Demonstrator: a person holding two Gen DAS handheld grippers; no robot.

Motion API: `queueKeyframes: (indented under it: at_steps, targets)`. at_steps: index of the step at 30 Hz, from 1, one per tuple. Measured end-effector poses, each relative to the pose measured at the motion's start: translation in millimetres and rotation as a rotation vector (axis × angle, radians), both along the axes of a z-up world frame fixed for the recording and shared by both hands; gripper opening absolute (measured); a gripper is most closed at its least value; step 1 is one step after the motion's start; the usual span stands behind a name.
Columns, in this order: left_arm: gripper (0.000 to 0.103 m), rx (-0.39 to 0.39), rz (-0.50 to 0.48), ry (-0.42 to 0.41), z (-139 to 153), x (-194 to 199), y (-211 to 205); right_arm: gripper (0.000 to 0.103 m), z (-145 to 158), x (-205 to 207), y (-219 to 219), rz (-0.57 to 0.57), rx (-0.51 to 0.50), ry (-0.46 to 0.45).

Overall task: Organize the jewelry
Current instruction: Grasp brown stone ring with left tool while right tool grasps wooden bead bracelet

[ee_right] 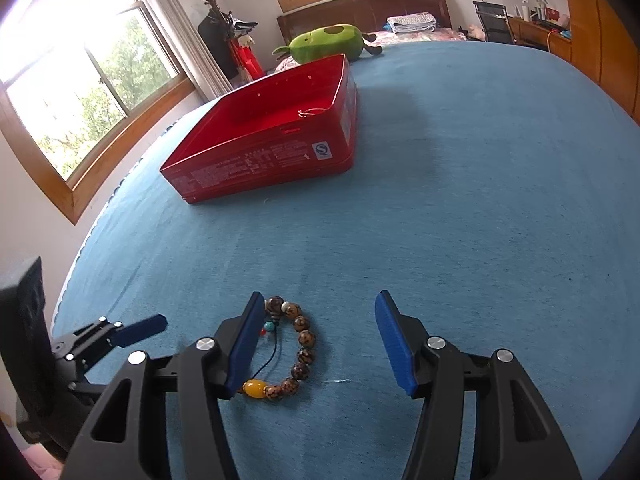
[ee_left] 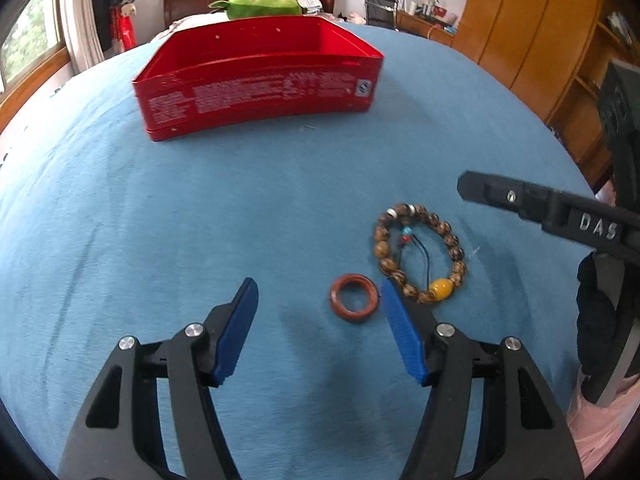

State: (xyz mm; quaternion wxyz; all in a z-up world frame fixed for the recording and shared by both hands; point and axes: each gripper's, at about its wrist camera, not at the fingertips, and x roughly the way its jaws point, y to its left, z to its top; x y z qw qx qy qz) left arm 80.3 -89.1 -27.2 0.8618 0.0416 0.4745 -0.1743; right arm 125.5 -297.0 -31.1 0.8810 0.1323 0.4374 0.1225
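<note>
On a bed (ee_left: pixel 200 208) spread with a blue sheet stands an open red tin box (ee_left: pixel 256 76), and everything else is placed here by that box. Well toward the camera from its printed front wall, and off toward its right-hand end, lie two pieces of jewelry: a reddish-brown ring (ee_left: pixel 354 298) flat on the sheet, and just beside it, on the side away from the box's left end, a bracelet (ee_left: pixel 420 254) of mottled brown beads with one yellow bead, a small blue and a small red bead, and a dark cord lying inside its loop. The left hand-held gripper (ee_left: pixel 320 300) points down at the sheet on the near side of the box, its blue pads standing apart with nothing gripped; the ring lies between them, just beside the right pad, touched by neither. The right hand-held gripper (ee_right: pixel 320 316) hangs over the same patch, also parted and gripping nothing; from its own camera its left pad (ee_right: pixel 244 344) overlaps the near edge of the bracelet, but whether it touches the beads cannot be told, while the far half of the loop lies in the gap. Inside the box, against its right wall, lies a thin silvery ring-shaped piece (ee_right: pixel 310 113). Beyond the box's back wall rests a green plush toy (ee_left: pixel 260 4).
</note>
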Motion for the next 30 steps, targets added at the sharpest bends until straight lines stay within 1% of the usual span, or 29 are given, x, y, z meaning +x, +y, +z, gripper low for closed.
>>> queueKeyframes:
  at_steps: [3,4,6,8,9,10,14,17,20,24,25,27,30]
  targets:
    - [0.056,0.018,0.001,0.020,-7,3,-5,0.058,1,-1,-1,0.005,0.005,-0.006]
    - [0.055,0.018,0.001,0.024,-8,4,-6,0.059,2,-1,0,0.010,0.004,-0.008]
    - [0.052,0.025,-0.004,0.007,-10,5,-8,0.060,2,0,3,0.019,-0.001,-0.008]
    - [0.037,0.006,-0.011,0.007,-11,7,-9,0.060,0,1,6,0.026,-0.006,-0.002]
    - [0.031,-0.014,-0.019,0.012,-11,8,-8,0.060,-1,2,7,0.031,-0.009,0.004]
    - [0.027,-0.026,-0.023,0.017,-11,9,-7,0.060,-3,3,9,0.035,-0.012,0.009]
    - [0.027,-0.080,-0.030,0.043,-12,17,1,0.060,-9,6,14,0.048,-0.013,0.030]
    - [0.027,-0.092,0.008,0.036,-10,23,15,0.060,-9,5,17,0.056,-0.023,0.038]
    - [0.027,-0.116,0.055,0.039,-7,31,34,0.060,-7,1,25,0.090,-0.015,0.035]
    - [0.027,-0.105,0.121,0.002,0,39,55,0.059,-6,-3,43,0.146,-0.028,0.046]
    - [0.027,-0.105,0.131,-0.001,1,40,60,0.058,-7,-3,48,0.157,-0.034,0.056]
    - [0.027,-0.100,0.146,-0.003,2,42,67,0.053,-10,-2,57,0.174,-0.041,0.077]
    - [0.027,-0.088,0.147,0.001,2,43,73,0.047,-15,-2,66,0.182,-0.057,0.098]
